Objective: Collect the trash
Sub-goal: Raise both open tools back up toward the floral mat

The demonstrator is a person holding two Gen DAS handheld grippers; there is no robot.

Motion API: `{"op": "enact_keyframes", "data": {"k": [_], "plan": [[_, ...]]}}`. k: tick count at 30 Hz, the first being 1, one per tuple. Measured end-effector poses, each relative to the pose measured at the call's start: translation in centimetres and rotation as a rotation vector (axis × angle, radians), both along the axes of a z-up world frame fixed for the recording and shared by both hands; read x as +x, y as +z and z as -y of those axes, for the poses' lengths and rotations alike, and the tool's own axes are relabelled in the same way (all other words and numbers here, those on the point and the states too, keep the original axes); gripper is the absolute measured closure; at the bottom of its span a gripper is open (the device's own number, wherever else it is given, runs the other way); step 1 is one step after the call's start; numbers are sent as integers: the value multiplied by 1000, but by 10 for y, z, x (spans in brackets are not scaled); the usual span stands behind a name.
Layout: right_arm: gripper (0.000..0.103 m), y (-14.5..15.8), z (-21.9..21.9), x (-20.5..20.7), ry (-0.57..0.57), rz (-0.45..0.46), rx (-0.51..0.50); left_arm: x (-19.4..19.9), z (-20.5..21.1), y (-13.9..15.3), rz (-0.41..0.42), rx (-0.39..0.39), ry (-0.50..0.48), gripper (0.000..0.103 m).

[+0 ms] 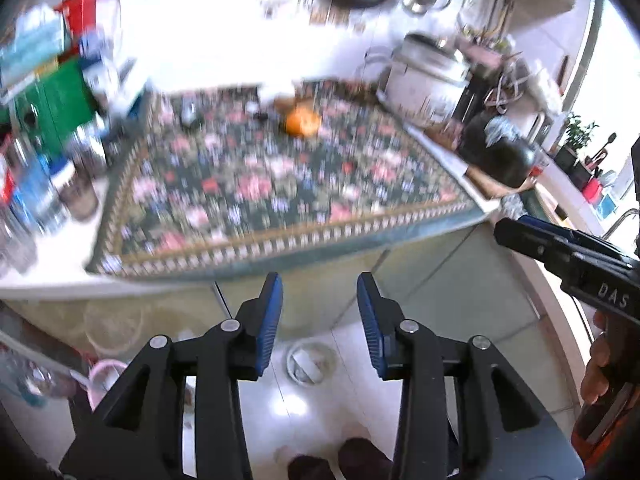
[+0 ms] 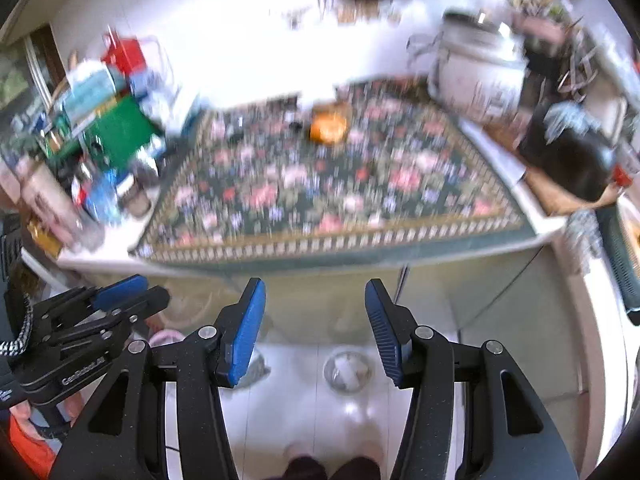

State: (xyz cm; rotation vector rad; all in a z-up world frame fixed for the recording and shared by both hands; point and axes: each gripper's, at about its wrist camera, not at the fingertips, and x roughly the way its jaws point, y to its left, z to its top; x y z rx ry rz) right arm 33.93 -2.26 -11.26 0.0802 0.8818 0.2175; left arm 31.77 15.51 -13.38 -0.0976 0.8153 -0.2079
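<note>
While angled down over floor | left gripper (image 1: 320, 312) jaws spread, empty | right gripper (image 2: 316, 320) likewise

A floral cloth (image 1: 280, 184) covers the counter (image 1: 48, 276); boxes and jars (image 1: 48, 128) crowd its left, a cooker (image 1: 428, 76) sits back right, a small bin (image 1: 312, 362) stands on the floor below.

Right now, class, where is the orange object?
In both views, the orange object sits at the floral mat's far edge, left of the white cooker.
</note>
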Motion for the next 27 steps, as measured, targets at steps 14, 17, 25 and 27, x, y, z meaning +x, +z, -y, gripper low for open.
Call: {"op": "enact_keyframes", "data": {"k": [14, 17, 25, 27], "plan": [[25, 79, 16, 2, -69, 266, 35, 23, -10, 79, 232, 20, 65, 15], [24, 78, 24, 24, -58, 278, 46, 46, -9, 82, 245, 13, 97, 15], [24, 79, 55, 110, 27, 264, 62, 139, 3, 83, 183, -15, 223, 15], [24, 80, 64, 135, 58, 248, 71, 164, 6, 86, 174, -24, 268, 15]]}}
